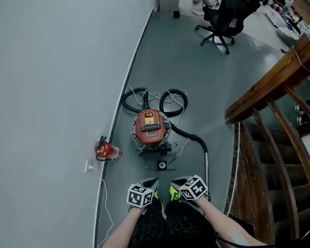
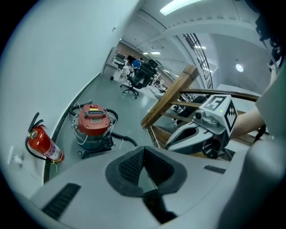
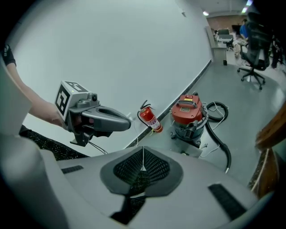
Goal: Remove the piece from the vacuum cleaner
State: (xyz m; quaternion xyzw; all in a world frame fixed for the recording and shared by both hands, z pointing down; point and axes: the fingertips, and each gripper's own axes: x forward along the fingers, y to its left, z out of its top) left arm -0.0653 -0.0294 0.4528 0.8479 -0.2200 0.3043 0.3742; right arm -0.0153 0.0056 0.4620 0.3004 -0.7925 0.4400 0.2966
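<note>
The vacuum cleaner [image 1: 150,128] is a round canister with a red lid and stands on the grey floor by the wall. Its black hose [image 1: 172,100] coils behind it, and a second length runs right into a metal tube [image 1: 206,165]. Both grippers are held low in front of me, well short of the vacuum. My left gripper [image 1: 151,183] is shut with nothing in it, and so is my right gripper [image 1: 177,184]. The left gripper view shows the vacuum [image 2: 93,126] ahead past the shut jaws of my left gripper [image 2: 144,167]. The right gripper view shows the vacuum [image 3: 188,114] beyond my right gripper [image 3: 142,167].
A red fire extinguisher [image 1: 106,150] lies against the wall left of the vacuum. A wooden stair railing [image 1: 270,90] borders the floor on the right. A black office chair [image 1: 225,13] stands far back. Thin white cable [image 1: 103,205] trails along the wall.
</note>
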